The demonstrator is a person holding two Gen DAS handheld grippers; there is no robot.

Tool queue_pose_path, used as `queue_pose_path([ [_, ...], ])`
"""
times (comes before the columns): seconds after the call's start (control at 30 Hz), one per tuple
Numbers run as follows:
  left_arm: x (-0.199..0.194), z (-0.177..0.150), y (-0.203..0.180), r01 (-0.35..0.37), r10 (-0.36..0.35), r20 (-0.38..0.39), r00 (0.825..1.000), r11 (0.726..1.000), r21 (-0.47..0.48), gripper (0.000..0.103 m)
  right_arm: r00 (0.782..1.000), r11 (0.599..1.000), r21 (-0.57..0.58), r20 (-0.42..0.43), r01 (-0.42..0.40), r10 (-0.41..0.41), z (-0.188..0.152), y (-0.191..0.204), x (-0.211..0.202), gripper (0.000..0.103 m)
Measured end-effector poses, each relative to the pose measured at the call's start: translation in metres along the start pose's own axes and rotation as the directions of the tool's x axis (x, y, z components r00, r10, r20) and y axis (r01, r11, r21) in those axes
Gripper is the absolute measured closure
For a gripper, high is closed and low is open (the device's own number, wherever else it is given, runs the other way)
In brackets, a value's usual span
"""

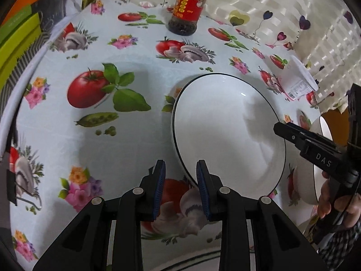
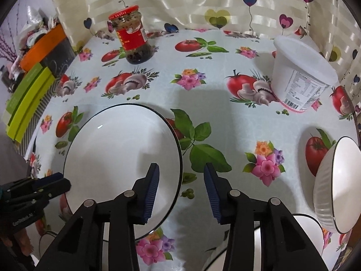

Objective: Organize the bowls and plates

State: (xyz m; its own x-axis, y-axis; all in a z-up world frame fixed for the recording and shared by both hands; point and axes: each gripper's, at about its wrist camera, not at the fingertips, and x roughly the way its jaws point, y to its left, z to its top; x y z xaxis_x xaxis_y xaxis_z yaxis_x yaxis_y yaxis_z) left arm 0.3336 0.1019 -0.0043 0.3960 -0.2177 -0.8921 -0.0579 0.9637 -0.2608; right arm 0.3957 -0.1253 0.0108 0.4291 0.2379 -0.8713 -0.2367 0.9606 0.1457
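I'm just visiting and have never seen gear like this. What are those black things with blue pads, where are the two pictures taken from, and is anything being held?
There is no robot here: a person holds a pair of tongs in each hand, and each pair carries a camera looking along its fingers. One picture looks past the left tongs, the other past the right tongs. Both hang open over a large white plate with a dark rim, and hold nothing. The plate lies on a tablecloth printed with tomatoes and flowers. Also there: a red-lidded jar, a white tub and a white bowl at the right edge.
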Motion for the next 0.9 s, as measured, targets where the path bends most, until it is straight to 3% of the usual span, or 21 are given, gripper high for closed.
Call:
queue_pose_path([
  [0.13,0.007,0.002,0.001,0.017,-0.017,-0.017,1.000,1.000,-0.015,0.074,1.000,1.000,0.000,-0.017,0.005,-0.005,0.002,0.000,0.007,0.071],
  [0.2,0.008,0.002,0.002,0.013,-0.013,-0.018,1.000,1.000,-0.018,0.074,1.000,1.000,0.002,-0.016,0.023,-0.023,0.002,-0.001,0.008,0.081],
  [0.37,0.008,0.002,0.000,0.018,-0.018,-0.012,1.000,1.000,-0.005,0.086,1.000,1.000,0.003,-0.018,0.010,-0.010,0.001,-0.002,0.009,0.091],
  [0.5,0.008,0.001,-0.002,0.008,-0.008,0.000,1.000,1.000,-0.003,0.086,1.000,1.000,-0.011,-0.027,0.011,-0.012,-0.001,0.003,0.012,0.095],
  [0.9,0.008,0.001,-0.004,-0.009,0.009,0.011,1.000,1.000,0.000,0.086,0.999,0.999,-0.022,-0.017,0.033,-0.033,-0.002,0.007,0.012,0.096],
])
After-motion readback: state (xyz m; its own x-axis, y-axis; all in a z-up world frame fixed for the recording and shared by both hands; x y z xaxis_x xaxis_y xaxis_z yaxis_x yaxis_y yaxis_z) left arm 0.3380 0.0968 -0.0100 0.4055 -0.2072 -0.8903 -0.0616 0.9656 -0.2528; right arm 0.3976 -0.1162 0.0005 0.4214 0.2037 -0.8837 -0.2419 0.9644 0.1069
